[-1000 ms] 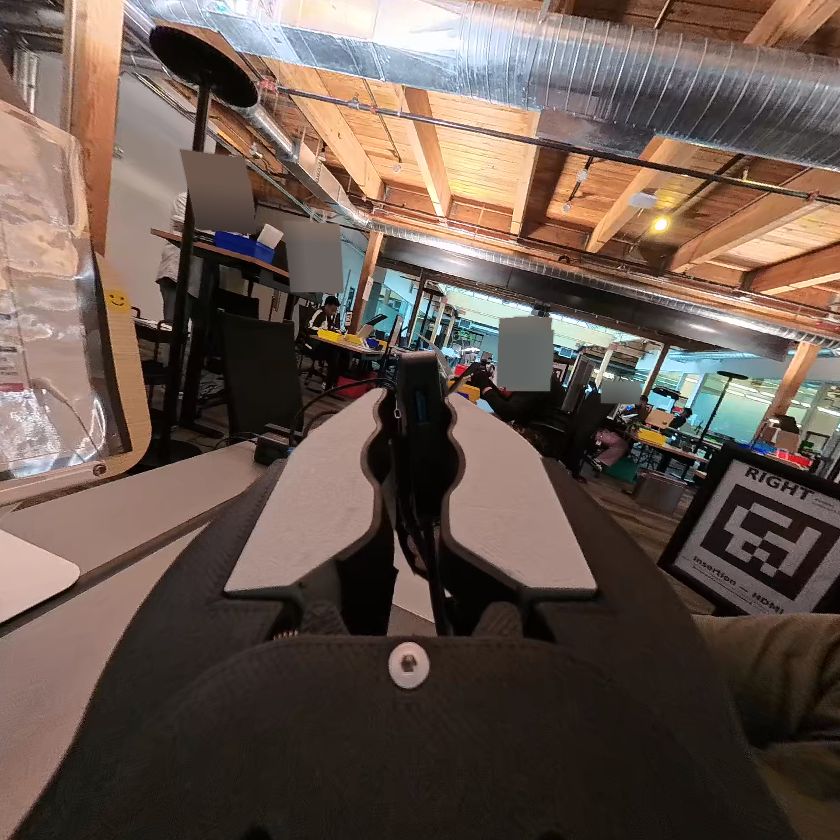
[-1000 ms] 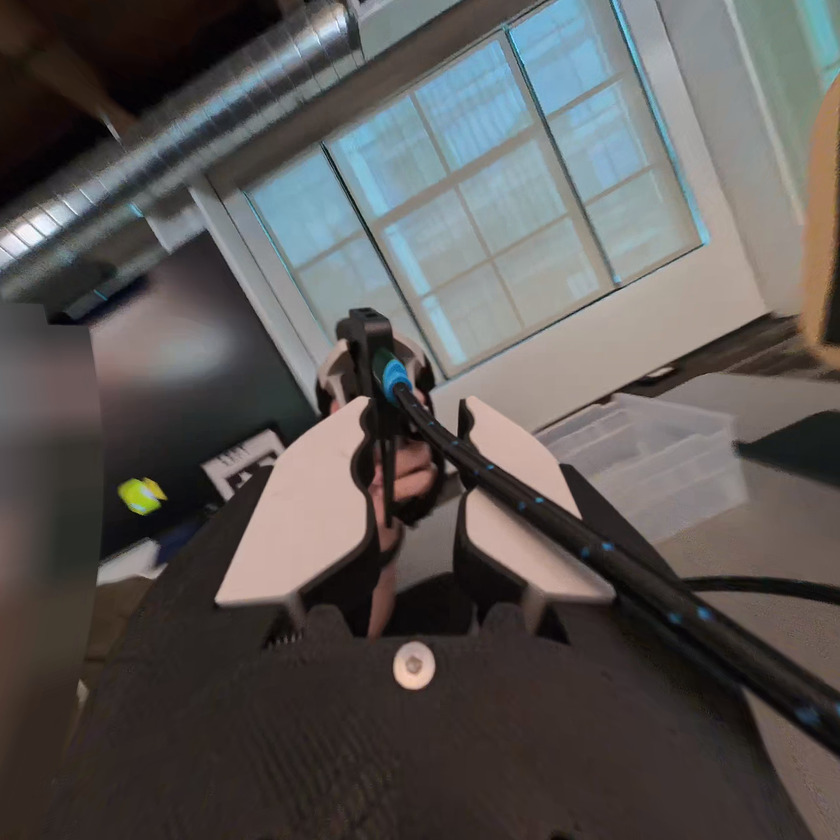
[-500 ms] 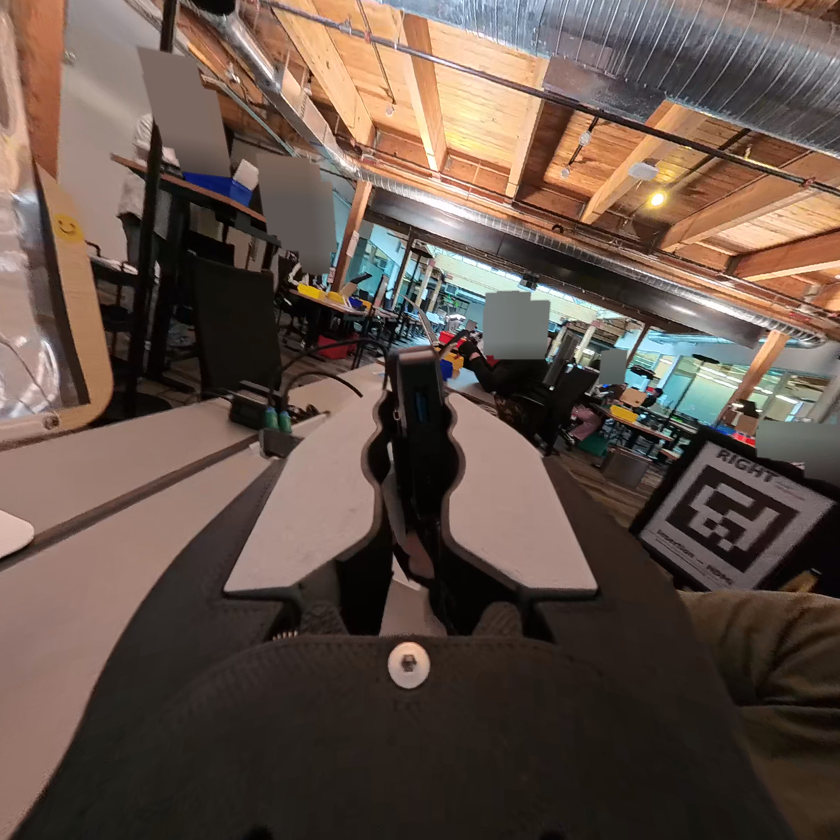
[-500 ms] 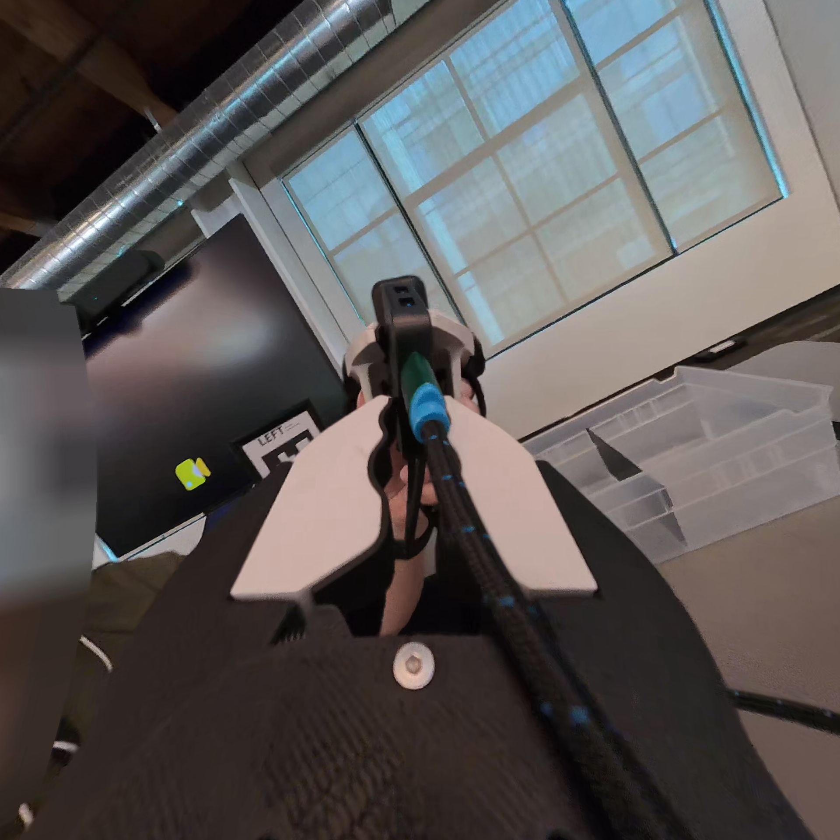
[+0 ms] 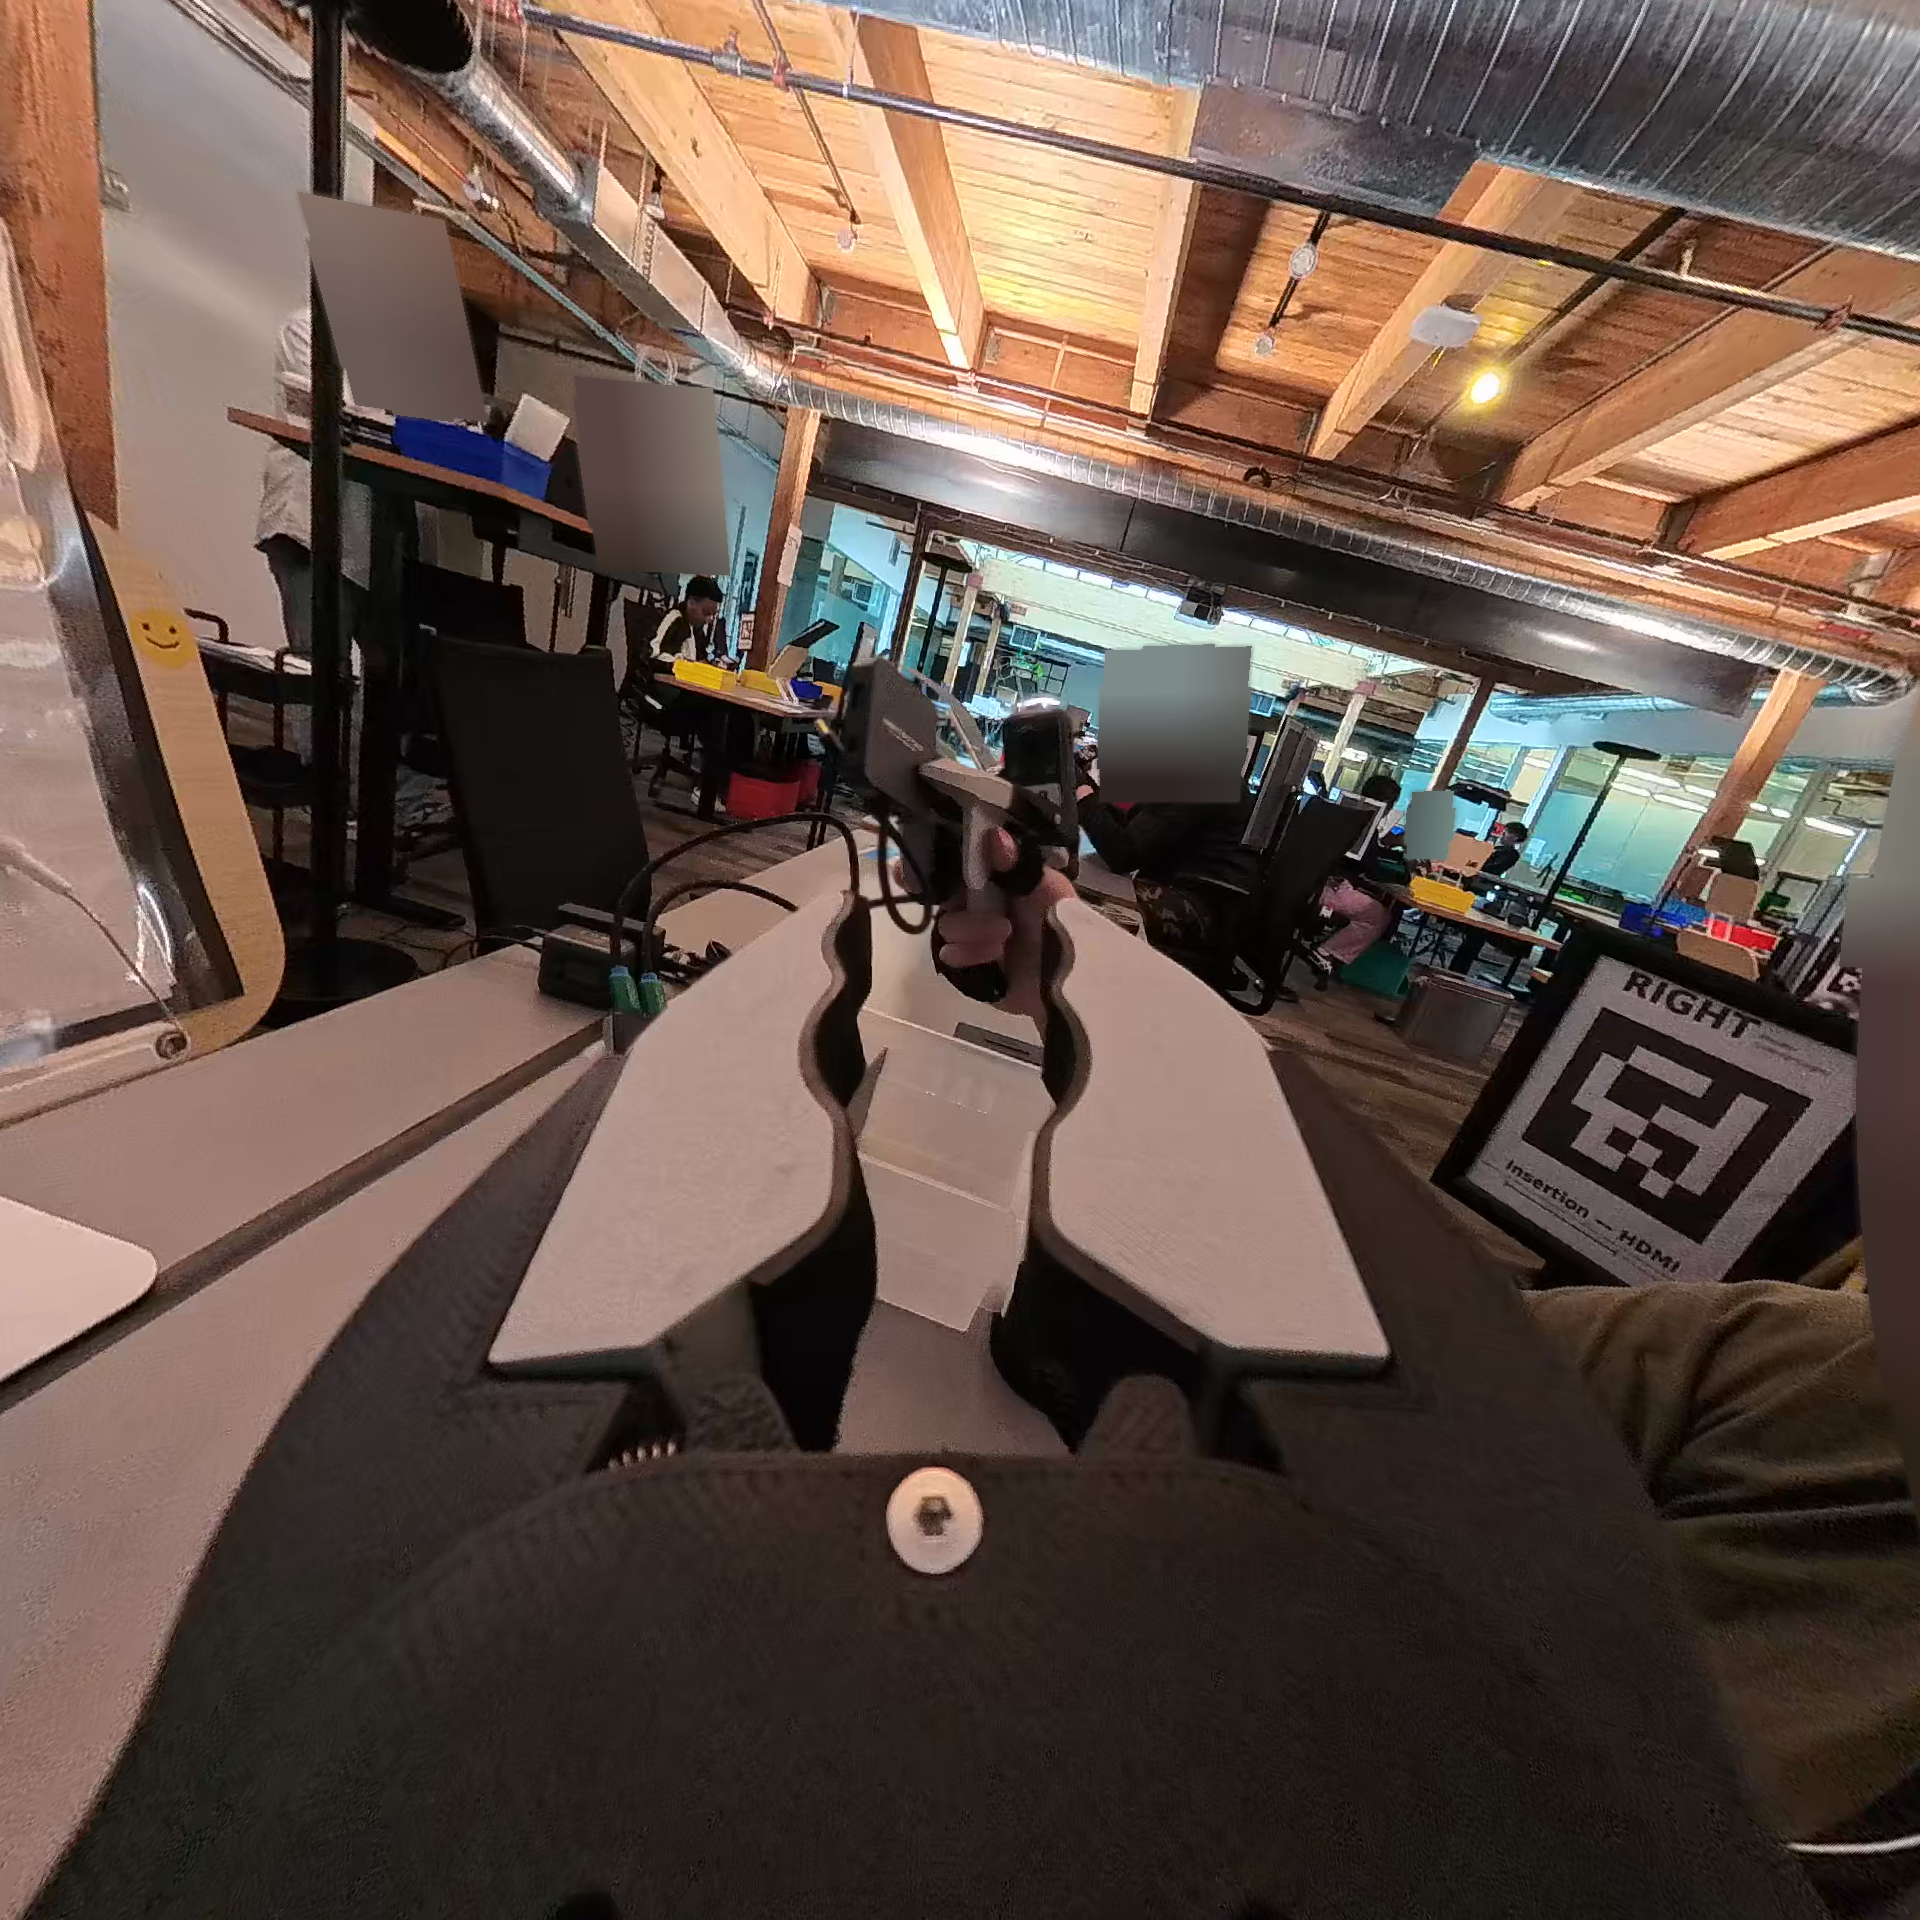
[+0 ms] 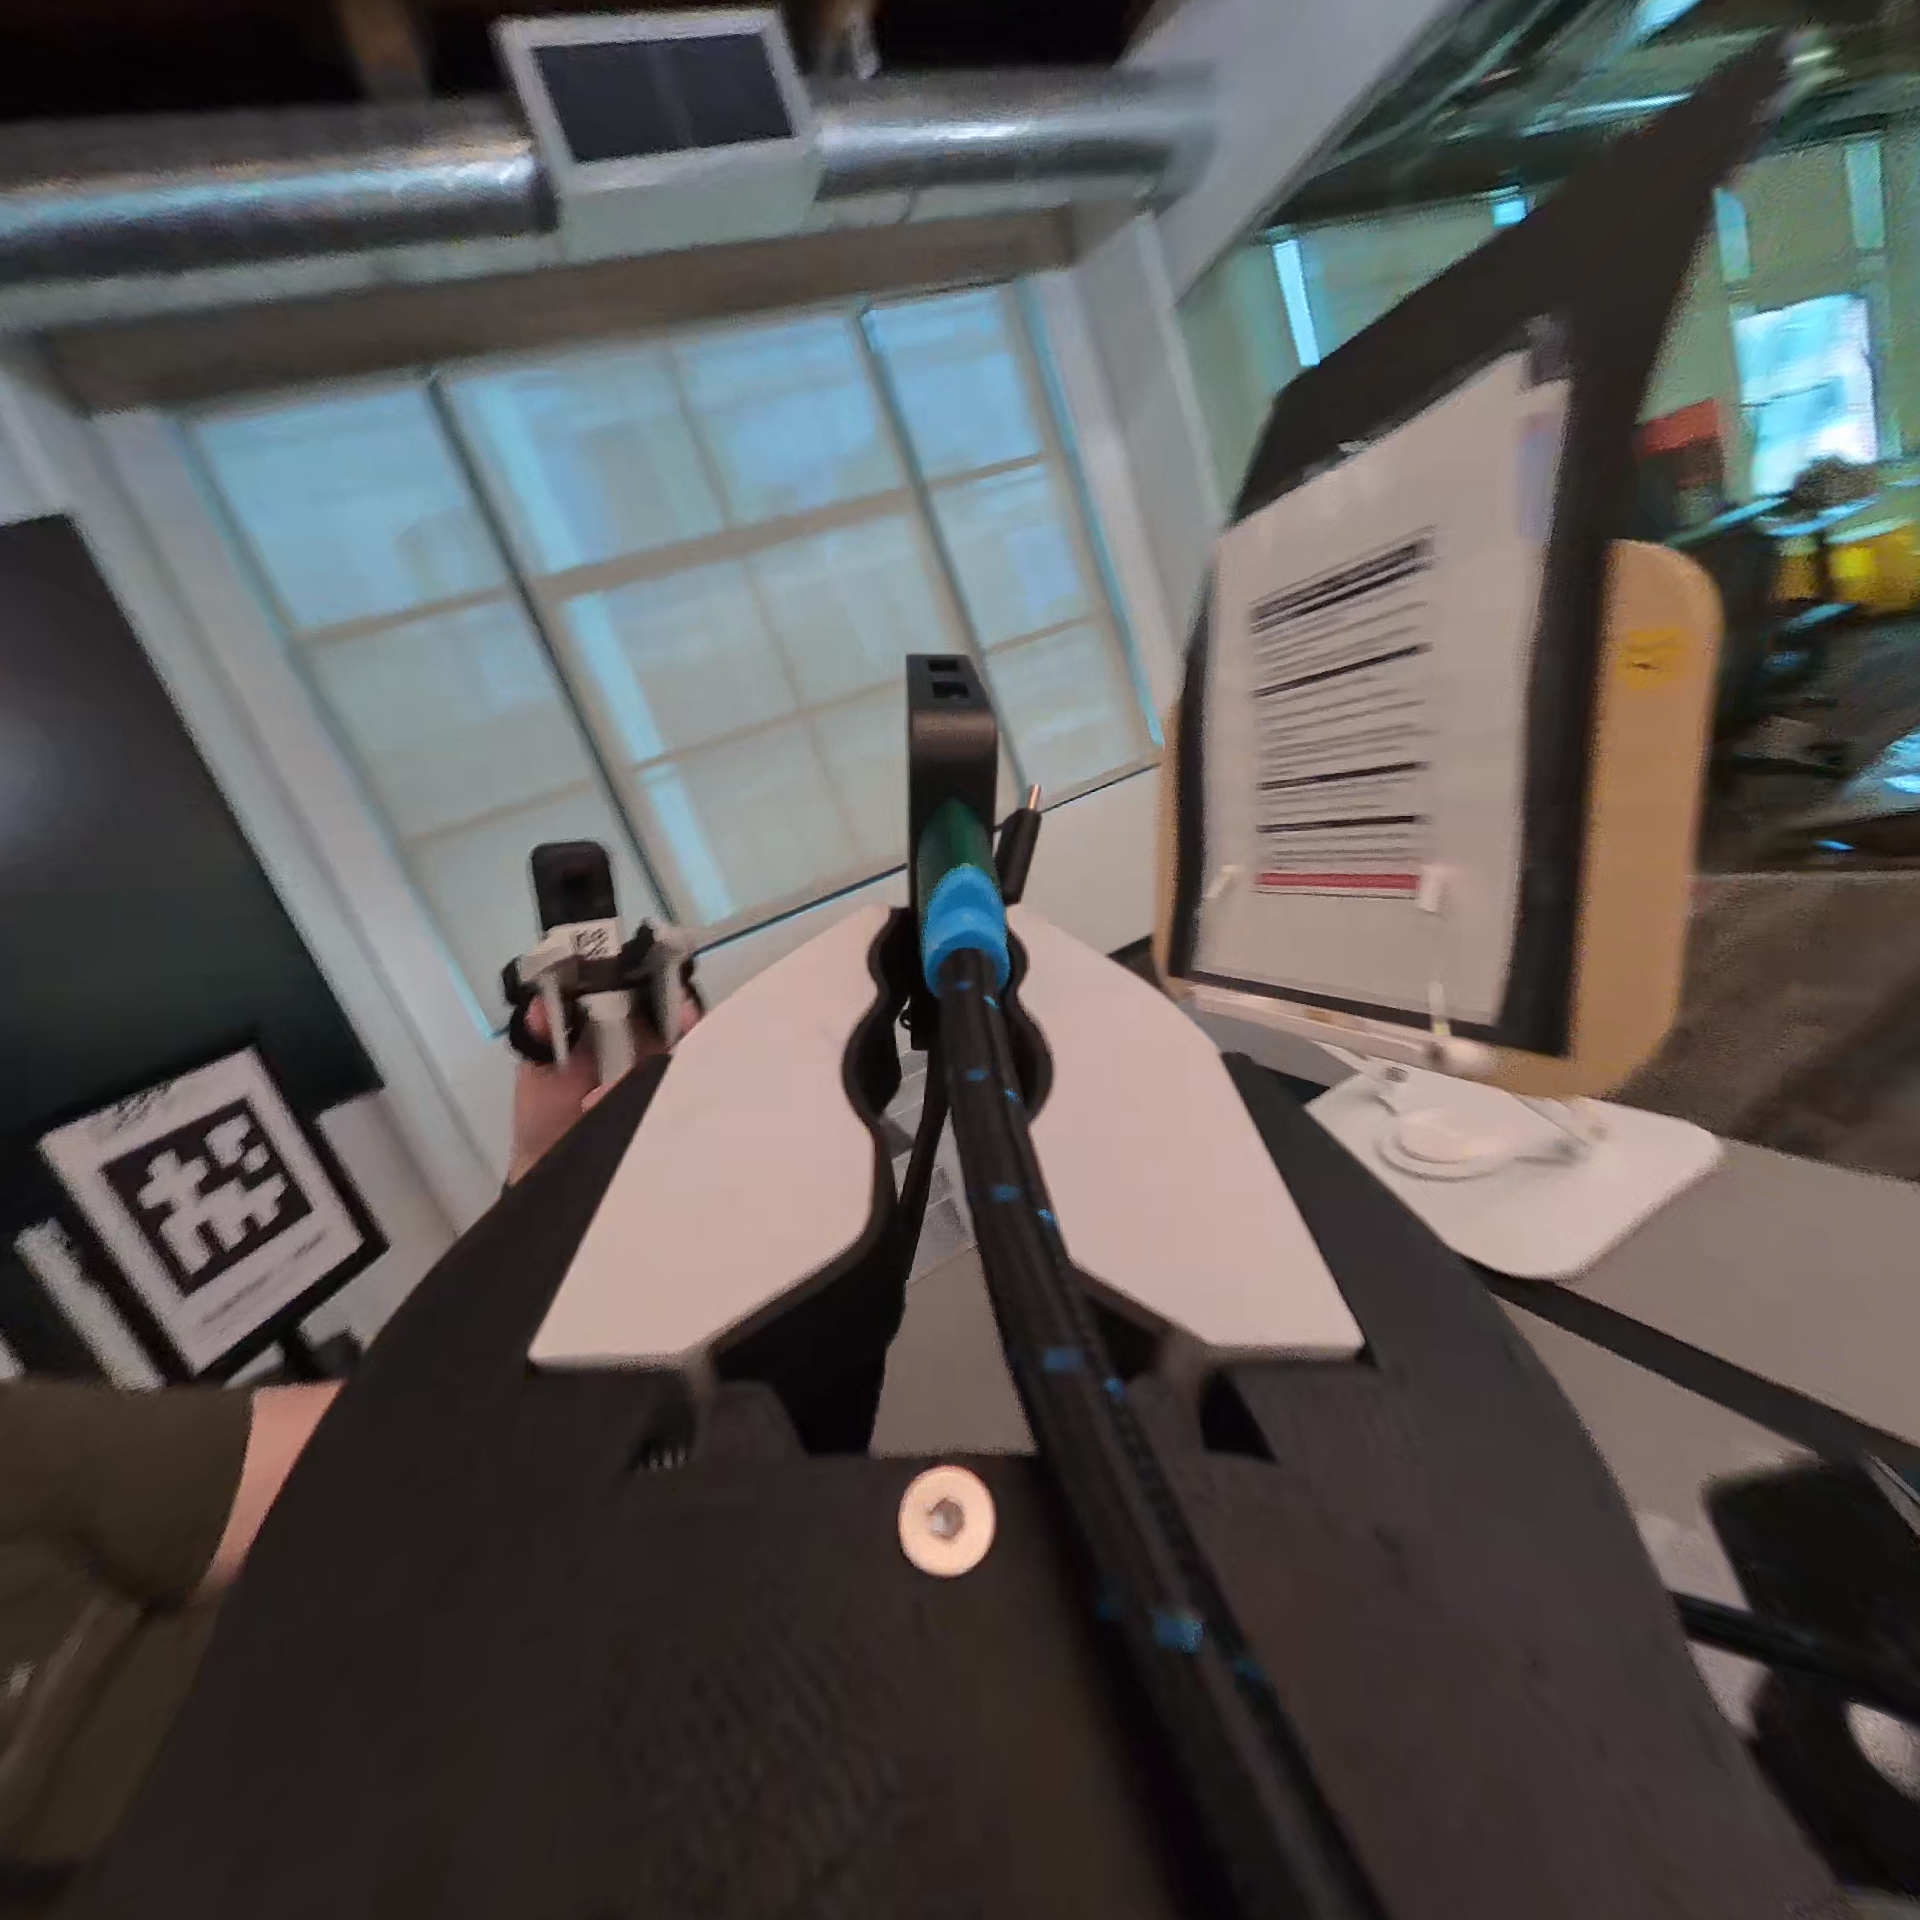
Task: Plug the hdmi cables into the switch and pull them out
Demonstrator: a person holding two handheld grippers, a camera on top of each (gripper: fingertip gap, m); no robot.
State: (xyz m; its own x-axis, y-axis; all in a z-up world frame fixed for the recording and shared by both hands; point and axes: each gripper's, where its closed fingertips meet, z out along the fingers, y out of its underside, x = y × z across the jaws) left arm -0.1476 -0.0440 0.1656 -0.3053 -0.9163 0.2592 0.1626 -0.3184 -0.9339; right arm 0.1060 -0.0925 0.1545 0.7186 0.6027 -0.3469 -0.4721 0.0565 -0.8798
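The right gripper (image 6: 948,971) is clamped narrow around the blue collar of the HDMI cable (image 6: 1003,1174); its green plug (image 6: 958,842) sits seated in the black switch (image 6: 948,764), which stands upright above the fingertips, so the switch appears to hang on the plug alone; a thin lead with a small bare connector (image 6: 1023,852) dangles just right of it. The left gripper (image 5: 948,961) stands wide apart and holds nothing; between its fingers only a clear plastic bin (image 5: 940,1184) on the grey table (image 5: 260,1101) shows, and farther off the other gripper carries the switch (image 5: 891,743) in the air. A second cable pair with green plugs (image 5: 634,992) lies far left on the table beside a small black box (image 5: 582,951).

The step in hand seems to be the pull-out, and it likely needs both tools; the free gripper should close on the flat sides of the switch body, clear of the ports; the pull should then run straight along the plug's axis, without twisting, since a sideways lever could strain the port; the braided cord should stay slack so it does not tug the plug askew.
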